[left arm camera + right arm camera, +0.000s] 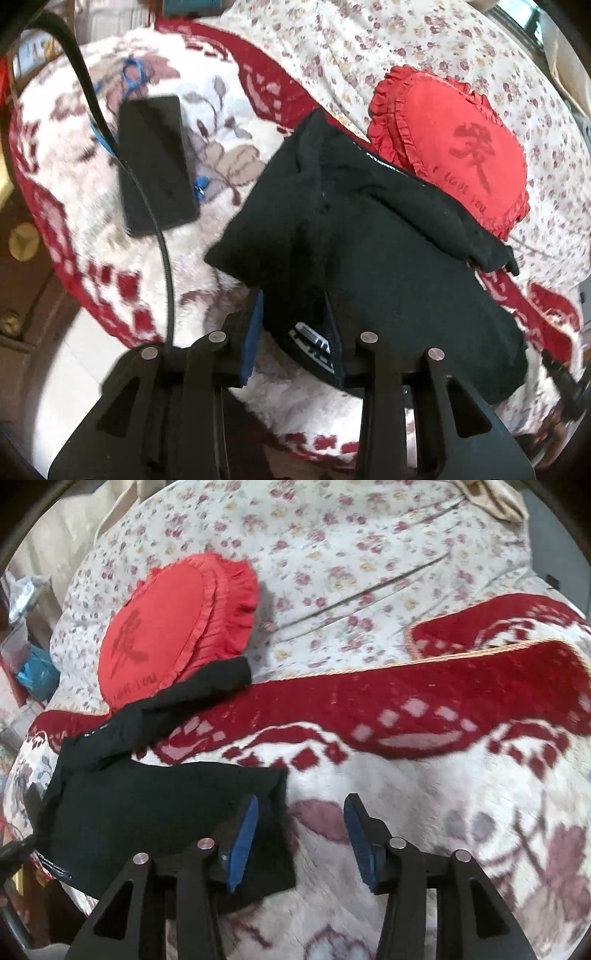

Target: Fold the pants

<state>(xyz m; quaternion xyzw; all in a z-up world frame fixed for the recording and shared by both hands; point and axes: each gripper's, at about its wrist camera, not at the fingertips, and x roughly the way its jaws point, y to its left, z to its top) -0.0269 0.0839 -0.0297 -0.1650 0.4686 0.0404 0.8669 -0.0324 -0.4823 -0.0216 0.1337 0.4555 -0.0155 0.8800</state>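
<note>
the bed carries everything here, under one floral sheet with one red and white blanket over its near part. the pants, one black pair, lie on that blanket in a partly folded heap. their long axis runs from the near broad bundle away toward the cushion, where a narrow strip of cloth rests against the cushion's near frilled edge.

taking the pants as the landmark: the left gripper is at their near edge, and its blue pads straddle a hem that bears a white printed label. cloth lies between the jaws, but whether the pads actually press on it i cannot tell. the right gripper stands open and grips nothing; its left pad overlaps the pants' right-hand corner while its right pad hangs over bare blanket just beside the cloth. so the left gripper is the nearer to a hold, and the right would need to shift toward the bundle to take its corner, i judge.

on the far side of the pants from the right gripper lies one flat black box on the blanket, with one black cable running across it. one red round cushion in all, touching the far end of the pants.
</note>
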